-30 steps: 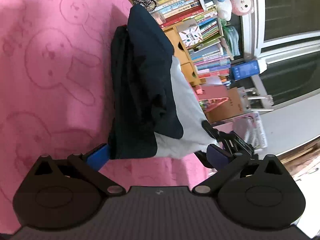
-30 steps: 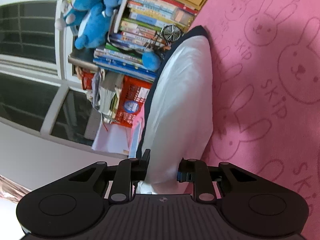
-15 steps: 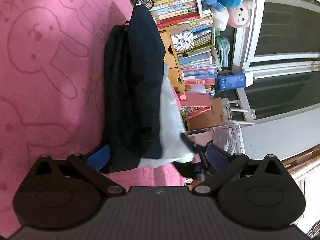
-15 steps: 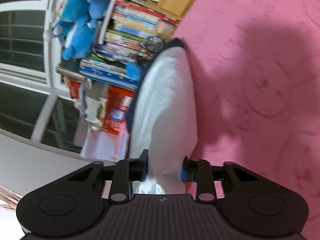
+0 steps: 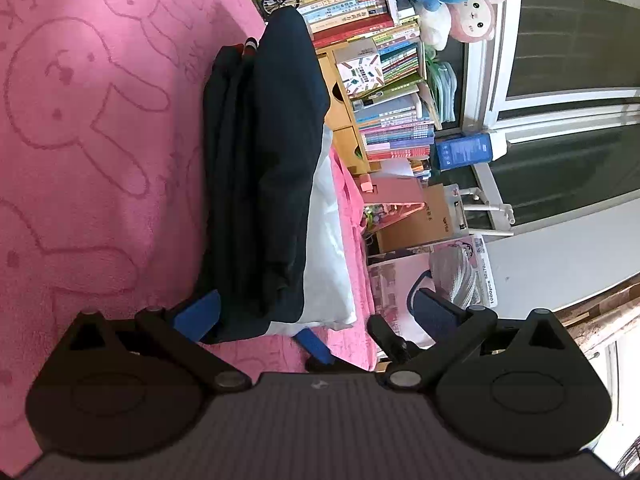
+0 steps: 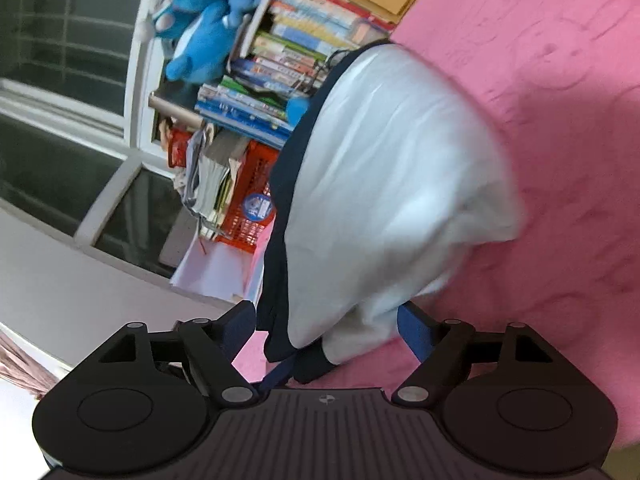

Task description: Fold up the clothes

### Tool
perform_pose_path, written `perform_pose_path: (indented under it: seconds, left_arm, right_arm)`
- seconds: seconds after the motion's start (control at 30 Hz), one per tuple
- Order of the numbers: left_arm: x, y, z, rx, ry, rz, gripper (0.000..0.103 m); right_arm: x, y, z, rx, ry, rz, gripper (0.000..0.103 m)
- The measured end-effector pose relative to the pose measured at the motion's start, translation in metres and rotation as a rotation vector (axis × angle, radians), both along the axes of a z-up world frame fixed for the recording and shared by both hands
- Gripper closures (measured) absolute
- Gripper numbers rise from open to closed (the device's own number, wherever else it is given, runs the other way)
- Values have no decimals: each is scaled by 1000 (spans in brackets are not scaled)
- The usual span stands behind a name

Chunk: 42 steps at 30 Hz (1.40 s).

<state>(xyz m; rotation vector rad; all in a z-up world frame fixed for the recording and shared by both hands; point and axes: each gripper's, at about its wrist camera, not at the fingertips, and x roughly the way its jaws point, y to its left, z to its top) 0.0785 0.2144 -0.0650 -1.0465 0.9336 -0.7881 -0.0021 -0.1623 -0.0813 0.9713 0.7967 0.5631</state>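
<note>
Daylight comes in from the windows (image 5: 568,60), leaving both views bright, with a soft shadow on the pink blanket (image 5: 92,128) beside the folded garment (image 5: 272,168). Fisheye distortion bends the window frames and bookshelf (image 6: 280,64) towards the edges. The left wrist view is sharp; the right wrist view is smeared by motion blur, most across the white cloth (image 6: 392,184).

From my right wrist camera the folded garment (image 6: 392,184) is smeared with motion blur, so I can't make out its seams or its near edge. Its bottom corner runs behind the right gripper (image 6: 328,328), whose jaws are opening with the cloth between them; whether the pads touch it I can't tell. In the left wrist view the garment's near end sinks behind the left gripper (image 5: 316,312) body. The book spines (image 5: 396,132) are too small to read. The pink blanket (image 5: 100,160) is cut off at the left edge.
</note>
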Motion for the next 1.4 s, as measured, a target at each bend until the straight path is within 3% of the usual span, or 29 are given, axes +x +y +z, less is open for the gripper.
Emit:
perform_pose_path:
  seconds: [0.1, 0.17, 0.23, 0.33, 0.4, 0.47, 0.6, 0.93, 1.03, 1.23, 1.4]
  left_arm:
    - [-1, 2, -1, -13, -4, 3, 0]
    - [-2, 3, -3, -26, -4, 7, 0]
    - [-2, 5, -4, -44, -2, 12, 0]
    - [-3, 9, -7, -89, 10, 30, 0]
    - [-3, 9, -10, -120, 13, 33, 0]
    - [-2, 5, -13, -150, 27, 18, 0]
    - [1, -4, -16, -187, 45, -7, 0]
    - [54, -9, -21, -221, 103, -7, 0]
    - [68, -15, -19, -180, 106, -22, 0]
    - [95, -29, -4, -21, 89, -65, 0]
    - [115, -33, 6, 35, 54, -92, 0]
  right_arm:
    - [7, 27, 7, -57, -37, -47, 20]
    - [12, 39, 6, -57, -20, -62, 33]
    - [16, 40, 4, -48, -6, -61, 62]
    - [20, 28, 1, 25, 16, -62, 83]
    - [23, 12, 0, 125, 35, -61, 88]
    - [28, 3, 5, 194, 32, -66, 89]
    - [39, -5, 20, 232, 2, -63, 89]
    - [32, -19, 10, 153, 25, -22, 90]
    - [29, -23, 9, 121, 13, -9, 90]
    - [27, -24, 10, 76, -12, 32, 91]
    - [30, -25, 5, 57, -4, 62, 91]
